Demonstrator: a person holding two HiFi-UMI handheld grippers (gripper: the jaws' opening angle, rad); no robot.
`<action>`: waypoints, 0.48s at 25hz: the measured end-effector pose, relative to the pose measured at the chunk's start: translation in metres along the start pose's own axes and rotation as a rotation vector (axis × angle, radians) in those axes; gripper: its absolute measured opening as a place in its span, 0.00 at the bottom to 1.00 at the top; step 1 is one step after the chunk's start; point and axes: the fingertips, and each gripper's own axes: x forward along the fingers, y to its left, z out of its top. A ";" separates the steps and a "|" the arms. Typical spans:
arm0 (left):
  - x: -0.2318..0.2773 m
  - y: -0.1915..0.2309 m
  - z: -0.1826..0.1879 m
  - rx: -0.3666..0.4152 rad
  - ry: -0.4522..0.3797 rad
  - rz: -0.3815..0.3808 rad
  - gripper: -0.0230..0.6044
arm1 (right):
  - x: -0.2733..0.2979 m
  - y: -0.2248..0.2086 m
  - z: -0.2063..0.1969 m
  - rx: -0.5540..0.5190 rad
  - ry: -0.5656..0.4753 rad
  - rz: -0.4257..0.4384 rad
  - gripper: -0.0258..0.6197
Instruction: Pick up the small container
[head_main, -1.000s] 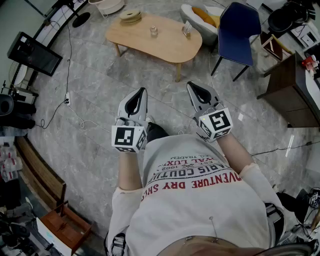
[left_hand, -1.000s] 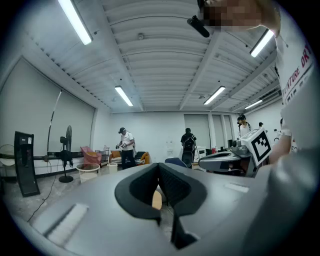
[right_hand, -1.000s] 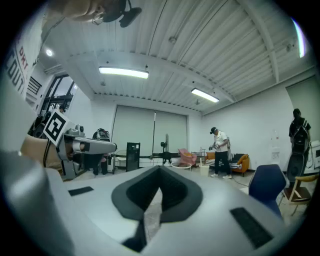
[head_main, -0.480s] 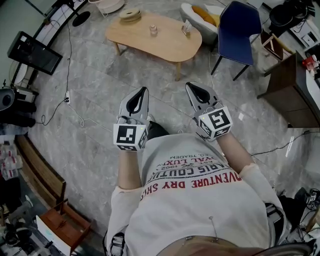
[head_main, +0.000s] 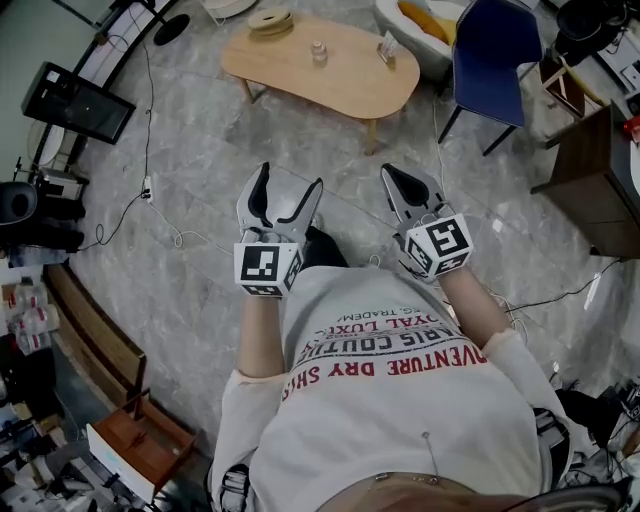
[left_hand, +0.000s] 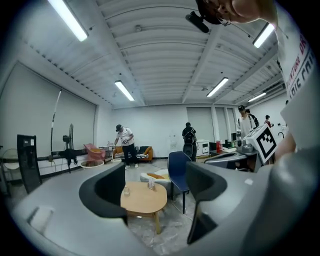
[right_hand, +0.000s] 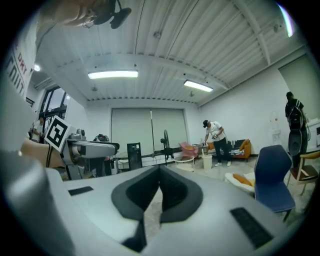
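As the left gripper (head_main: 290, 180) opens empty, the right gripper (head_main: 392, 174) pressed together, a table (head_main: 340, 80) stands on marble floor (head_main: 200, 140).

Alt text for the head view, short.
Seen from above, a person in a white printed T-shirt holds two grey grippers over a grey marble floor: the left gripper is opening its jaws on nothing, the right gripper is shut and empty. Ahead stands a light wooden oval table bearing a small clear container, with a blue chair at its right.
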 end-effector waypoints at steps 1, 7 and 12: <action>0.005 0.006 -0.003 -0.012 0.002 -0.003 0.61 | 0.004 -0.003 -0.003 0.001 0.004 -0.007 0.05; 0.051 0.058 -0.015 -0.062 -0.011 -0.029 0.61 | 0.050 -0.031 -0.012 0.007 0.037 -0.090 0.05; 0.105 0.125 -0.022 -0.080 -0.010 -0.106 0.61 | 0.126 -0.048 -0.012 0.015 0.061 -0.163 0.05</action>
